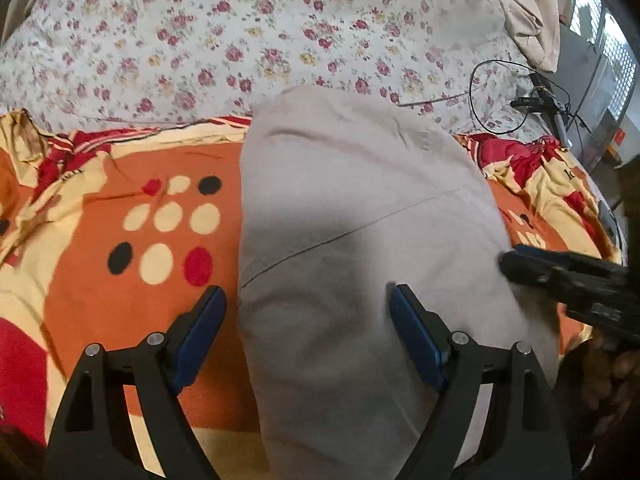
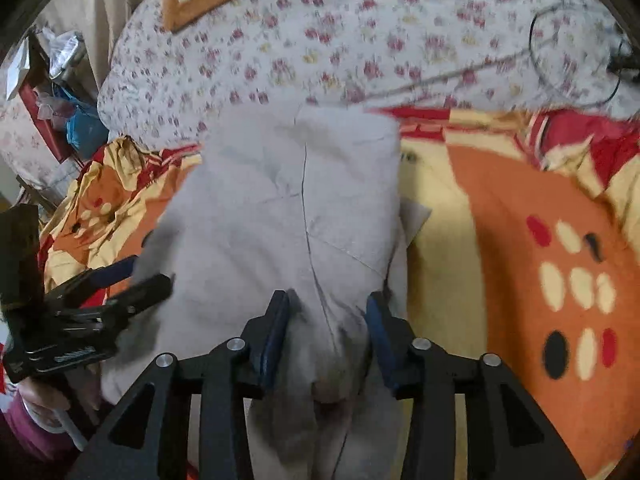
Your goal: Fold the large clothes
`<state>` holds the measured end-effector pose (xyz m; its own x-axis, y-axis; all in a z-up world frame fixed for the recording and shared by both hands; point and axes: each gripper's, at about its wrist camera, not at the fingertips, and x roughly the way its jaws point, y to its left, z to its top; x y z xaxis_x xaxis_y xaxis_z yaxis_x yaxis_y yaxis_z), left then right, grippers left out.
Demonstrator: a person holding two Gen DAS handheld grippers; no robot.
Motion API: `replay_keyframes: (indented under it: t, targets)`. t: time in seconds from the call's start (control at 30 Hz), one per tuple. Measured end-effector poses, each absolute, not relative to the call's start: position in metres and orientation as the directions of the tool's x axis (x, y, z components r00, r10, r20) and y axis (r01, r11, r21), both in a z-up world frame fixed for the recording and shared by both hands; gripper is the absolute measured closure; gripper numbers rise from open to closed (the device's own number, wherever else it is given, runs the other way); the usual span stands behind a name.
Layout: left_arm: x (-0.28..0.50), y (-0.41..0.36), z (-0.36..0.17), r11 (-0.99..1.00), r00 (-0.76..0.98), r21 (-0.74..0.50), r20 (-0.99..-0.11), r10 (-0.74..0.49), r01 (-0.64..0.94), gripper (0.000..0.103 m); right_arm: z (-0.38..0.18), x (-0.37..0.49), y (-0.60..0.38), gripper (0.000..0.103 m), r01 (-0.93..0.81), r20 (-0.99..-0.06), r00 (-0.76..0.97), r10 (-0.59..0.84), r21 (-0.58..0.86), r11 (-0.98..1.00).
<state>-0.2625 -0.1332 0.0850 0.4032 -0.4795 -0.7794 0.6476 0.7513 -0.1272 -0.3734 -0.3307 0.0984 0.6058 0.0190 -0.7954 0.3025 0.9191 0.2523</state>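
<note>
A pale grey folded garment [image 1: 352, 200] lies lengthwise on the patterned blanket, with a seam running across it. My left gripper [image 1: 307, 292] hangs open and wide over its near end, one finger above the blanket and the other above the cloth. It also shows at the left of the right wrist view as the left gripper [image 2: 136, 276]. My right gripper [image 2: 328, 297] is open over the garment [image 2: 280, 200], and a soft ridge of cloth lies between its blue pads [image 2: 280, 320] without being pinched. Its tip reaches in at the garment's right edge as the right gripper [image 1: 516, 264].
The orange, red and yellow blanket [image 1: 120, 208] covers the near bed, and a floral sheet [image 1: 240, 40] lies beyond. A black cable and small device [image 1: 532, 100] sit at the far right, a beige cloth [image 1: 532, 12] behind. Bags and clutter [image 2: 60, 100] stand off the bed's left side.
</note>
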Motion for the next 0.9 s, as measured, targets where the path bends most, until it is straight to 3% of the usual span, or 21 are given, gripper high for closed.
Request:
replay_keyframes:
  t: [0.23,0.33,0.53,0.67,0.9]
  targets:
    - [-0.269,-0.126,0.09,0.776,0.451,-0.103,-0.763,-0.462,0.622,0.019,0.111,-0.388,-0.29,0.059,0.264,-0.788,0.613,-0.05,0.145,0.953]
    - [-0.272,-0.121,0.093,0.786,0.466,-0.106,-0.754,-0.462,0.609,0.019,0.096,-0.389,-0.286,0.053,0.28,-0.805,0.584,-0.103,0.08,0.957]
    - [-0.276,-0.115,0.098,0.799,0.501,-0.068,-0.747,-0.438,0.597,0.019,0.096,-0.402,-0.301,0.052,0.326,-0.807,0.585,-0.082,0.141,0.935]
    - [-0.28,-0.111,0.103,0.807,0.521,-0.066,-0.732,-0.439,0.586,0.019,0.111,-0.411,-0.299,0.041,0.352,-0.784,0.61,-0.112,0.141,0.925]
    - [-0.284,-0.106,0.107,0.821,0.542,-0.071,-0.718,-0.436,0.567,0.019,0.123,-0.415,-0.296,0.037,0.378,-0.76,0.634,-0.143,0.143,0.915]
